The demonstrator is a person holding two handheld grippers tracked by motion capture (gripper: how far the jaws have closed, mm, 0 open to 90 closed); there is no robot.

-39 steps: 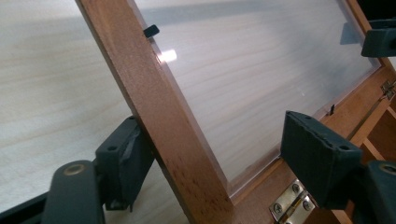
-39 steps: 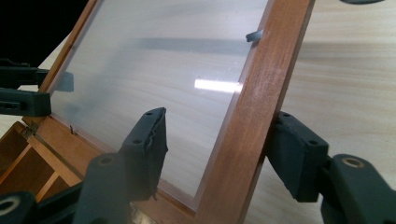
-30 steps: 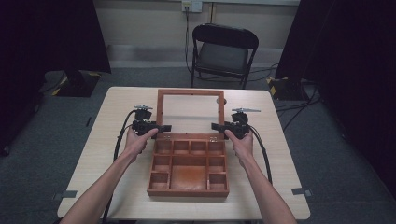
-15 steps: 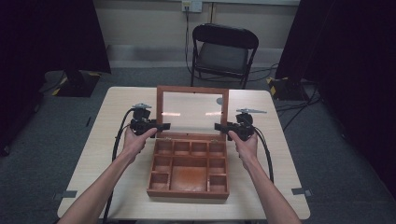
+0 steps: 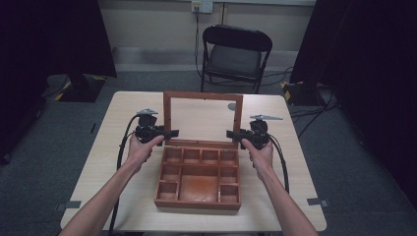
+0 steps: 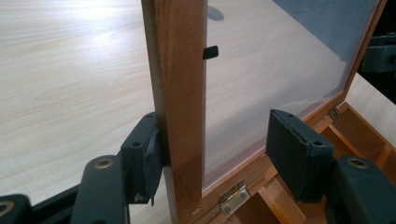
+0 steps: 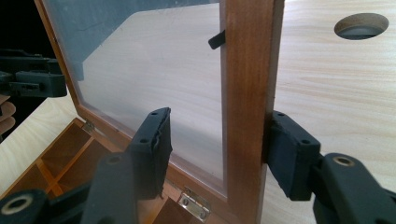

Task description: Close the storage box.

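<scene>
Table (image 5: 123, 147): chair (image 5: 235, 54) behind box lid (image 5: 202, 97), prob. upright.

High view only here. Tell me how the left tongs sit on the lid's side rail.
Observer: The left tongs straddle the left rail. They have just been closing, but only the outer pad touches wood.
Operator: Now report the right tongs.
Observer: The right tongs have been closing too, around the right rail. The inner pad stands off in front of the pane.
Operator: Check the lid's foot.
Observer: A small metal hinge sits beside the foot of the left rail.
</scene>
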